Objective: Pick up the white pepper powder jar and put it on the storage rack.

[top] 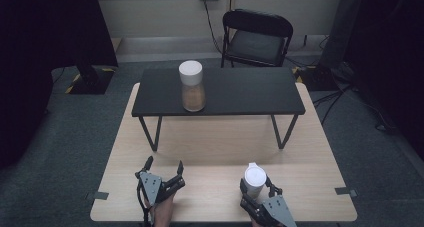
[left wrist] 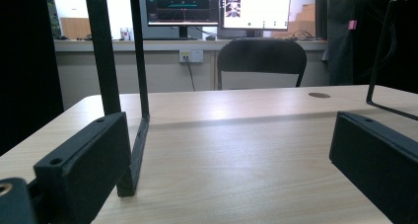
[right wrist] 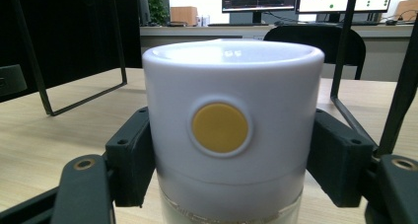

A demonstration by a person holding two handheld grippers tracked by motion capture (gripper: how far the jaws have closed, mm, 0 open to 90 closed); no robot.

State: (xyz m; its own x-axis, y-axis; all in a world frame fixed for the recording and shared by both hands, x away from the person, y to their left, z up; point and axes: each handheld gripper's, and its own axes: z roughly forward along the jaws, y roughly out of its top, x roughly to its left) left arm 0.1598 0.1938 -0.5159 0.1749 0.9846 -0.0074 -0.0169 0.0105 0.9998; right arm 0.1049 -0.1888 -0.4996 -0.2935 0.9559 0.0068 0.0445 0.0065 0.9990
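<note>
Two white-lidded jars are on my screens, and I take the black shelf as my landmark. One jar, with brown contents, stands on top of the shelf toward its left end, well in from every edge. The other, a white-capped jar, sits in front of the shelf on the wooden table, near the front edge and right of centre. My right gripper has it: the jaws press against both sides of the cap. The right gripper view adds a round yellow button on the cap facing the camera and a clear body below the white. My left gripper rests in front of the shelf's left legs with its jaws spread wide and nothing between them. Between the grippers and the shelf legs lies a broad strip of bare tabletop, and the space under the shelf is open. The left gripper view shows the shelf's left leg standing just ahead of the left jaw, a round hole in the table beyond the shelf, and a black chair beyond the far edge.
</note>
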